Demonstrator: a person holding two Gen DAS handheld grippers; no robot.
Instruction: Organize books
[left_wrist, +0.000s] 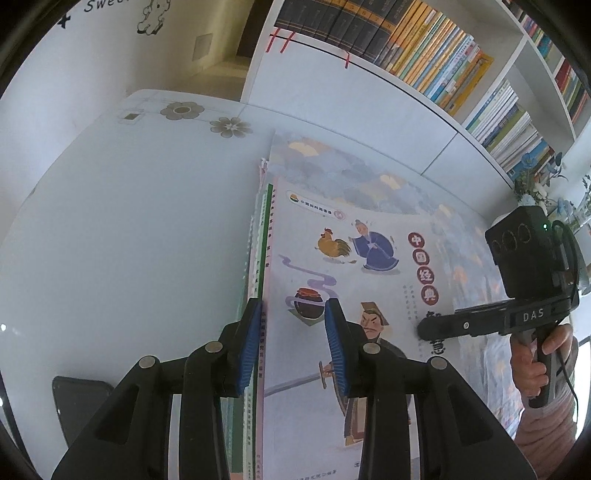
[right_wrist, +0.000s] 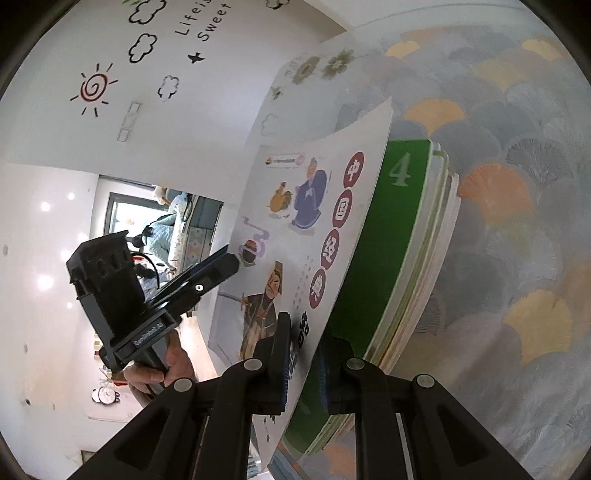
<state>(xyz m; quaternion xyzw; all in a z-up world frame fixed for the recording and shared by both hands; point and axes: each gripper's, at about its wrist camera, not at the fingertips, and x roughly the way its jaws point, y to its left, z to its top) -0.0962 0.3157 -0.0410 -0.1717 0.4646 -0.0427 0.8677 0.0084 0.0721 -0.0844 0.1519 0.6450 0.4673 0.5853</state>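
Both tongs (left_wrist: 291, 343) (right_wrist: 304, 363) grip thin glossy book (right_wrist: 295, 229) w/ ribbed blue pads (left_wrist: 249, 350).

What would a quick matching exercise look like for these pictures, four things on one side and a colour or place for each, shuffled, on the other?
Things:
1. illustrated book
2. numbered book
3. gripper pads
4. phone

Descriptions:
A. blue
B. green cover with a 4
C. lying dark on the white table, apart from the stack
D. on top of the stack, with a rooster picture

Pairs: 1-D, 2-B, 3-A, 4-C
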